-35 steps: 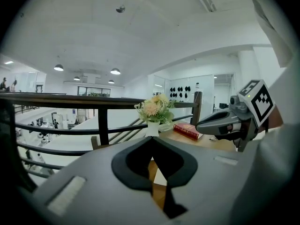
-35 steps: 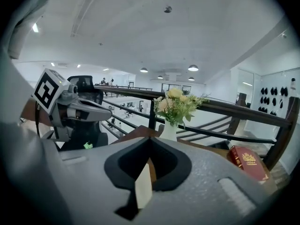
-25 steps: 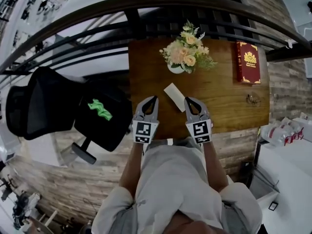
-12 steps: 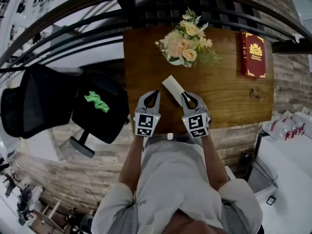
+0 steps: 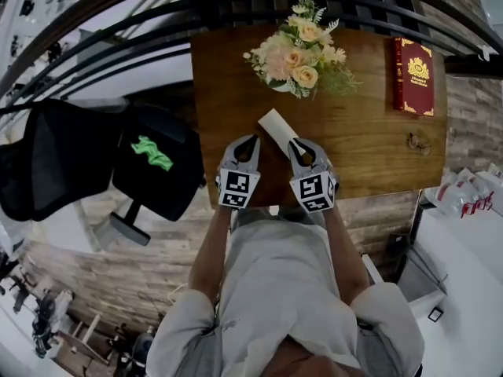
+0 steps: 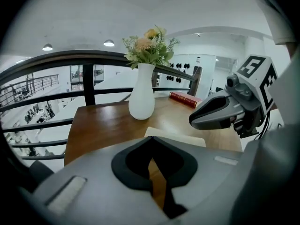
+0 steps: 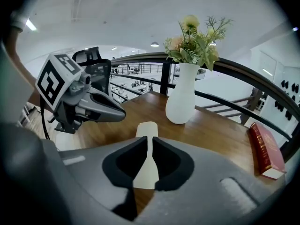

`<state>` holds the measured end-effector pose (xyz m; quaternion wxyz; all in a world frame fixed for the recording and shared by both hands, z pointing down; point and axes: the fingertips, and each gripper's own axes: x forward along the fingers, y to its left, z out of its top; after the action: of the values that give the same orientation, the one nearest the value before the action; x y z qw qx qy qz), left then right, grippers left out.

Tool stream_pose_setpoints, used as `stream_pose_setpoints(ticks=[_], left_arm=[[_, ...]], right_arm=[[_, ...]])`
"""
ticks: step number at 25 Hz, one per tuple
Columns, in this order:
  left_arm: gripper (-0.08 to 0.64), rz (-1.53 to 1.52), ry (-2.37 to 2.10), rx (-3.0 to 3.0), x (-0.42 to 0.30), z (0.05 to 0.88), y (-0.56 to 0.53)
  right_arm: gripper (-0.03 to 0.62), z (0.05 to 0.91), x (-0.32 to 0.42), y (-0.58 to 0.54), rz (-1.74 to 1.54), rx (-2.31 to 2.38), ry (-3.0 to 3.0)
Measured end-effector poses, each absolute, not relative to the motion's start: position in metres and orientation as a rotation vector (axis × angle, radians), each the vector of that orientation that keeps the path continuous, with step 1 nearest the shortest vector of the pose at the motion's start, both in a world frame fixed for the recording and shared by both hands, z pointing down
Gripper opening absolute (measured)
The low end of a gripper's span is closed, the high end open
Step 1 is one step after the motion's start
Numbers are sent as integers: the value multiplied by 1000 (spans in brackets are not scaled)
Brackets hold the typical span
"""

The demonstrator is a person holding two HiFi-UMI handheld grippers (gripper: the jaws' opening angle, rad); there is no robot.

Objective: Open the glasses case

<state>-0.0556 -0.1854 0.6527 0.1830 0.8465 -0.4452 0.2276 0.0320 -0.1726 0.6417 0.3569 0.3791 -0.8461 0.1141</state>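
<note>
Surface: brown wooden table (image 5: 369,155) beside a black railing (image 5: 94,61); a bright lower hall shows beyond the railing
Glasses case (image 5: 273,124): cream, closed, lying flat and slanted on the table; on the near side of the vase, about the middle of the table
Left gripper (image 5: 251,140): over the near edge, just left of the case and apart from it; its jaw tips are together with nothing between them
Right gripper (image 5: 293,143): tips at the near end of the case; jaws are opening, only a thin slit apart; the case shows through the slit but the pads do not press it
Far side: white vase with flowers (image 5: 299,49); red book (image 5: 414,75) at the far right
Left of table: black office chair (image 5: 78,163)
</note>
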Motion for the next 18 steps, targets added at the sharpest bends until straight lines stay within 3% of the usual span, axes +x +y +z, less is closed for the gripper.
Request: stream_pose_setpoints(ticks=[8,18], left_arm=[[20,702,-1206,2370,-48,673,-183],[20,757,-1164,2346,-41,688,-185]], right_arm=[[72,657,31,-171,295,943,-2161],[203,679,27,-168,303,879,-2114]])
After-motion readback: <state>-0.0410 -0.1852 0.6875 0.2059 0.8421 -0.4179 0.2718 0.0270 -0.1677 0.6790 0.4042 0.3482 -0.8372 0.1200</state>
